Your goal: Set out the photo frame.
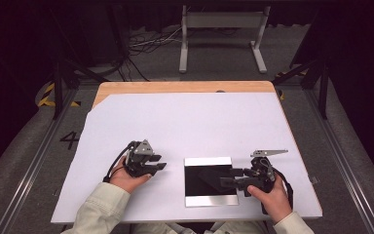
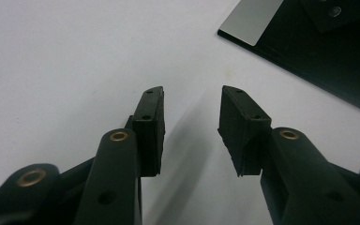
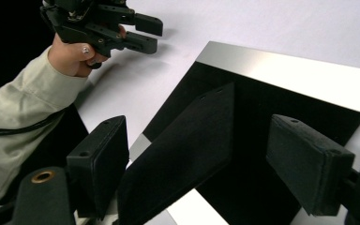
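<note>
Black cloth [image 3: 183,154] between right tool [image 3: 206,164] jaws, over black-and-silver tray [image 3: 309,79]

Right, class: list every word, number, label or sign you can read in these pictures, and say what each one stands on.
"4" – a dark numeral marked on the grey floor, left of the table.
Nothing else is readable: the white sheet, the black panel with silver ends, the left gripper and the right gripper carry no lettering that shows.
</note>
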